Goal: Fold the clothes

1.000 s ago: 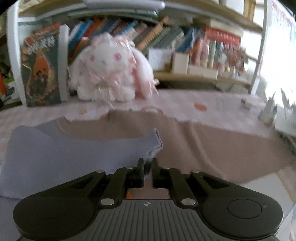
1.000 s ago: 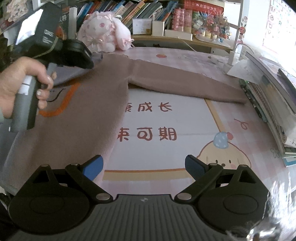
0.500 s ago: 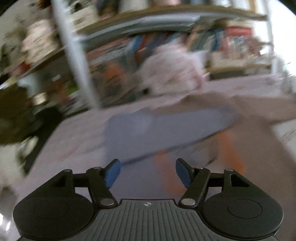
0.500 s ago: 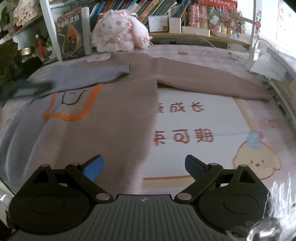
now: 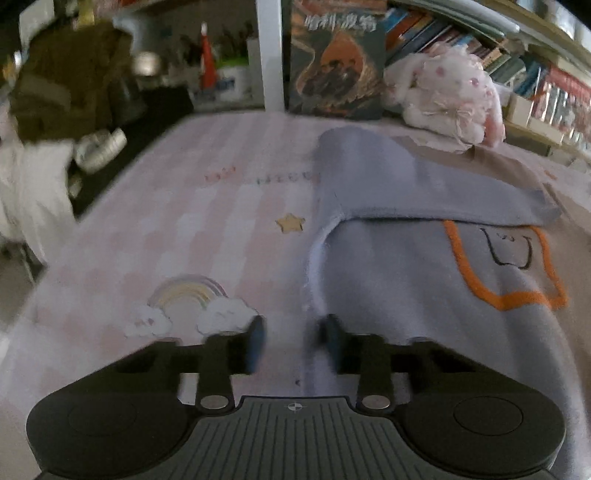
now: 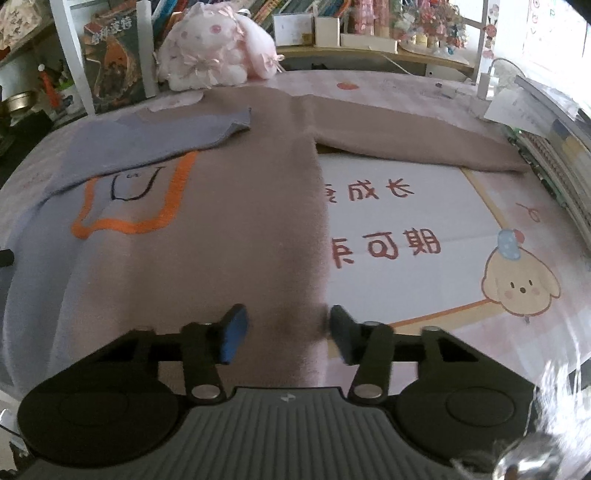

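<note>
We count one two-tone sweater (image 6: 229, 206), lavender and brown, spread on one pink checked tablecloth (image 5: 192, 221), with one sleeve (image 6: 155, 136) folded across its chest and one sleeve (image 6: 417, 144) stretched outward. We see one orange outline motif (image 6: 129, 206) on the knit, one pink plush rabbit (image 6: 214, 48), one dark-covered book (image 5: 336, 59) standing upright, one printed rainbow (image 5: 188, 295), one printed star (image 5: 290, 223) and one cartoon puppy (image 6: 521, 284). We count two grippers: left gripper (image 5: 293, 341), right gripper (image 6: 286, 334).

Crowded bookshelves (image 6: 332, 11) behind a pink-checked table (image 5: 207, 206) — bright window light at right.
</note>
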